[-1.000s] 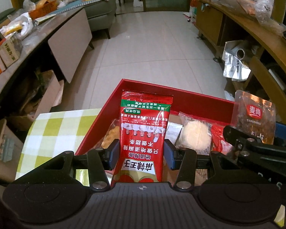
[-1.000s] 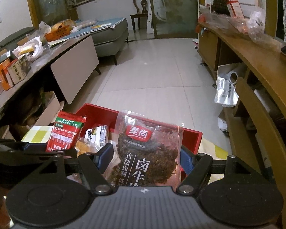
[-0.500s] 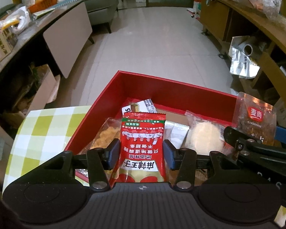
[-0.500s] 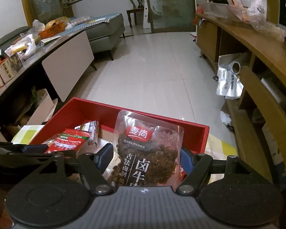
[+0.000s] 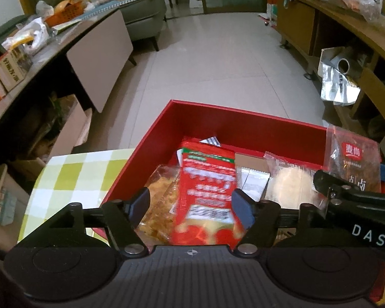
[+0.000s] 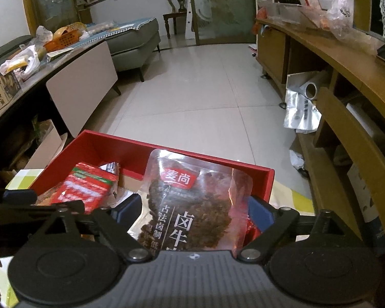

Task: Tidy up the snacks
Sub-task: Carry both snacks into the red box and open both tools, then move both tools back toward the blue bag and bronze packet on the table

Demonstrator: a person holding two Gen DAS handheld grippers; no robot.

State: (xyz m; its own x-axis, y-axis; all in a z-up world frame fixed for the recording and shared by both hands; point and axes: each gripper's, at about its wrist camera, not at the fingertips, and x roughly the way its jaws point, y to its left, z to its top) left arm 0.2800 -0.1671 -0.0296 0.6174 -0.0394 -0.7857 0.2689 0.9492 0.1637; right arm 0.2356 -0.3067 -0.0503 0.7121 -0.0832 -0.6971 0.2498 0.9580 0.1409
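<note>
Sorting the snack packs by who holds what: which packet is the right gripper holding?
The clear beef packet with dark contents and a red logo, between the right gripper fingers; the red packet lies in the red box.

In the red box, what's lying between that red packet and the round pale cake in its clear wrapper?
In the left wrist view, a small silvery sachet lies between the red packet and the round cake, with bare brown cardboard just behind it.

The beef jerky packet (image 6: 192, 205) reads "麦尚" and "卤牛"; the right gripper (image 5: 367, 233) reads "DAS".
</note>
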